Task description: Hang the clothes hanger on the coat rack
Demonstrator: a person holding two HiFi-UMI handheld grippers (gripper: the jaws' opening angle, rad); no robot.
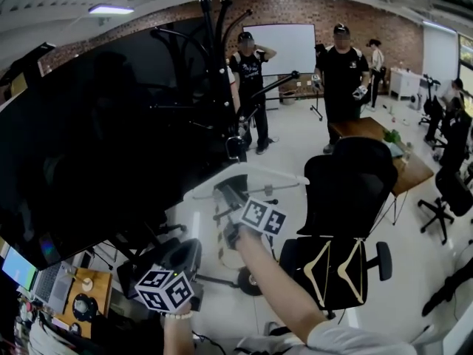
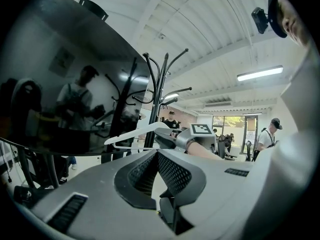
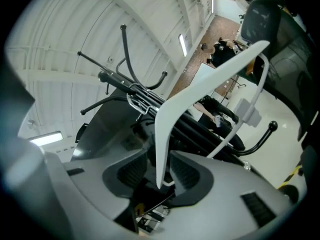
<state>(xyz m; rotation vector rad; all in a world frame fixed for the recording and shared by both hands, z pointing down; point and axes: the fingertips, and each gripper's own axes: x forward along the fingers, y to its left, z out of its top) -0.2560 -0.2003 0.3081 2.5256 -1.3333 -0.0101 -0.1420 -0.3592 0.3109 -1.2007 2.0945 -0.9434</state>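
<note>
A white plastic clothes hanger [image 1: 244, 177] is in the air in front of me, and my right gripper [image 1: 225, 194] is shut on one of its arms. In the right gripper view the hanger [image 3: 200, 89] rises from between the jaws of the right gripper [image 3: 160, 156]. Its metal hook [image 3: 137, 101] lies close to the black coat rack [image 3: 125, 79], and I cannot tell whether they touch. The rack [image 1: 214, 65] stands just beyond, with curved prongs at its top. My left gripper [image 1: 188, 246] sits lower left, jaws together with nothing in them, away from the hanger [image 2: 135, 133].
A large dark screen [image 1: 89, 146] fills the left side, close to the rack. To the right stands a black office chair [image 1: 347, 191] with wooden hangers [image 1: 332, 268] on its seat. Two people [image 1: 251, 80] [image 1: 344, 72] stand at the back, beside a wooden table [image 1: 384, 143].
</note>
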